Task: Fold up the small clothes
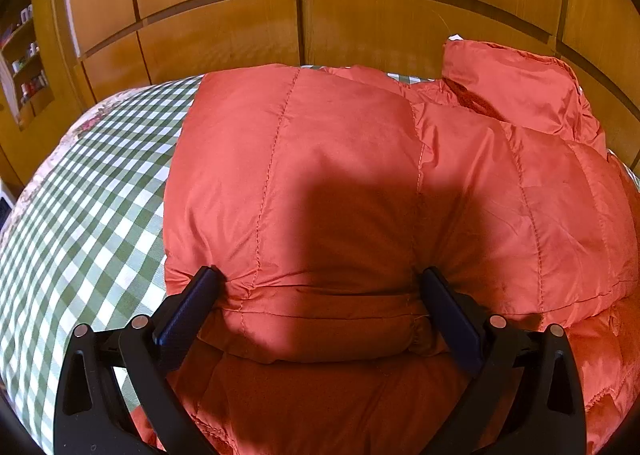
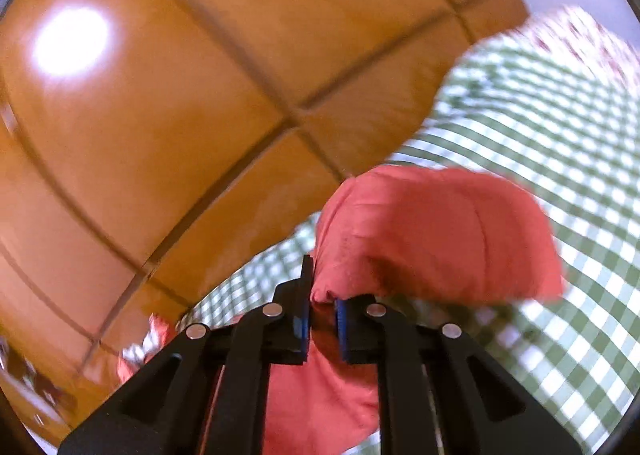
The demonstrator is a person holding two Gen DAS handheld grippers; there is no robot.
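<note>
Right gripper (image 2: 322, 305): jaws drawn nearly together, pinching a bunched fold of the orange quilted puffer jacket (image 1: 340, 183) and holding that part clear of the bedspread; the view is blurred. Left gripper (image 1: 320, 275): jaws spread wide, pads pressed into the jacket's near hem on either side of 1 quilted panel, apparently pinning it rather than clamping it. The green-and-white checked bedspread (image 1: 88, 223) carries the jacket, which covers its middle and right part and reaches toward the far edge by the wooden wardrobe panels (image 1: 224, 7). Progress, as judged: the body lies smoothed; 1 section is being carried over; the remaining folds are not yet made.
</note>
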